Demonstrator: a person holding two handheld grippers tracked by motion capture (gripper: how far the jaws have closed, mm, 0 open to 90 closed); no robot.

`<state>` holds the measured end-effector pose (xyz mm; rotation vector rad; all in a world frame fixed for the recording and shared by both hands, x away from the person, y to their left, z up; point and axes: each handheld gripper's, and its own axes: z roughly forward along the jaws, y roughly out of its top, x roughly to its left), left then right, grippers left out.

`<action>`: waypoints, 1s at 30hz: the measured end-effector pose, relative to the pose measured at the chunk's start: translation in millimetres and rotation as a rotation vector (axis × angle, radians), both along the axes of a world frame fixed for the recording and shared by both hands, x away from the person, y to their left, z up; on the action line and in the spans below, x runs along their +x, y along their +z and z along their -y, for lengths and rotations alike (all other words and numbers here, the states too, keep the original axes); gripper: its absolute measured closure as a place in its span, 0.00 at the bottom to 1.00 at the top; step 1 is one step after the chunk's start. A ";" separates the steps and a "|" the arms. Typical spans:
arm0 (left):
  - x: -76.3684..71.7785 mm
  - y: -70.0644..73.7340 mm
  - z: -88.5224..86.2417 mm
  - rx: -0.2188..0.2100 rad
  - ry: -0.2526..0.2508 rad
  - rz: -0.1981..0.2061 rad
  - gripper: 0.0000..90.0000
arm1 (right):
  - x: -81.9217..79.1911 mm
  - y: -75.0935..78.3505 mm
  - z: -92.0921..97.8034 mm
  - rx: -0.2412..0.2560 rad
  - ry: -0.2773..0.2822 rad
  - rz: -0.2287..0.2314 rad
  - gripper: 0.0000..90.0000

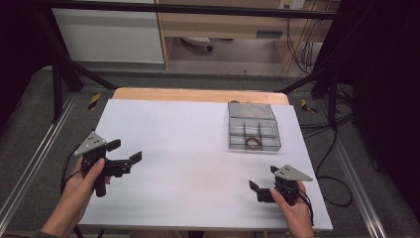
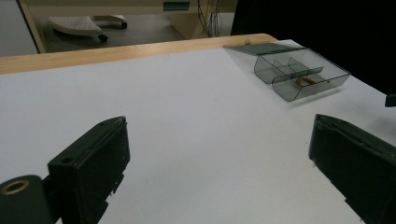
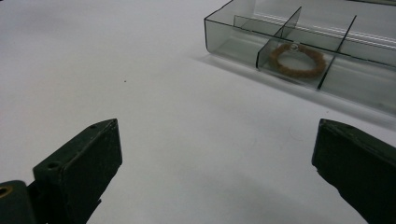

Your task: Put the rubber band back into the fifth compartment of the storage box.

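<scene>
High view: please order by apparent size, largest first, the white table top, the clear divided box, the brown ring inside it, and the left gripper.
1. white table top
2. clear divided box
3. left gripper, looks close to the box, and nearer the camera, so unsure
4. brown ring

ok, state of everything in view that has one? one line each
left gripper: open, empty, over the table
right gripper: open, empty, over the table
clear compartment box: lid open, folded back flat
brown ring: lying flat in the box's middle front compartment
</scene>
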<state>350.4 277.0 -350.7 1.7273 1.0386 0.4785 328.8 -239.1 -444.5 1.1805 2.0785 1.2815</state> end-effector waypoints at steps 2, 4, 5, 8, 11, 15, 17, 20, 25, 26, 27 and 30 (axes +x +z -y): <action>-2.8 -2.7 -2.6 0.003 0.001 -0.002 0.06 | 0.1 0.0 0.7 -0.001 0.000 0.002 0.02; -5.6 -5.6 -4.7 -0.001 0.005 -0.005 0.06 | 0.0 0.2 1.1 0.002 -0.001 -0.001 0.02; -7.0 -7.0 -6.0 -0.003 0.006 -0.005 0.06 | 0.1 0.1 1.1 0.005 -0.003 0.000 0.02; -10.8 -11.5 -9.4 -0.001 0.007 -0.007 0.06 | 0.4 -0.2 1.9 -0.001 -0.003 0.003 0.02; -14.0 -16.0 -11.8 0.006 0.011 -0.012 0.06 | 0.3 0.0 1.8 0.003 -0.005 0.002 0.02; -17.7 -19.9 -14.3 0.007 0.014 -0.010 0.06 | 0.2 0.0 1.9 0.000 -0.003 0.002 0.02; -20.2 -22.2 -15.7 0.010 0.018 -0.005 0.06 | 0.3 0.0 2.2 0.000 -0.004 0.004 0.02; -24.8 -26.7 -18.5 0.014 0.026 0.004 0.06 | 0.3 -0.1 2.4 0.000 -0.005 0.004 0.02; -32.4 -31.5 -22.7 0.014 0.035 0.009 0.06 | 0.3 -0.2 2.7 0.000 -0.005 0.002 0.02; -33.6 -31.8 -23.6 0.014 0.034 0.009 0.06 | 0.3 -0.2 2.9 0.000 -0.005 0.002 0.02; -34.7 -31.9 -24.5 0.013 0.038 0.012 0.06 | 0.2 -0.2 3.0 0.000 -0.005 0.002 0.02; -37.8 -32.4 -27.6 0.012 0.044 0.016 0.06 | 0.2 -0.4 3.2 -0.002 -0.004 -0.001 0.02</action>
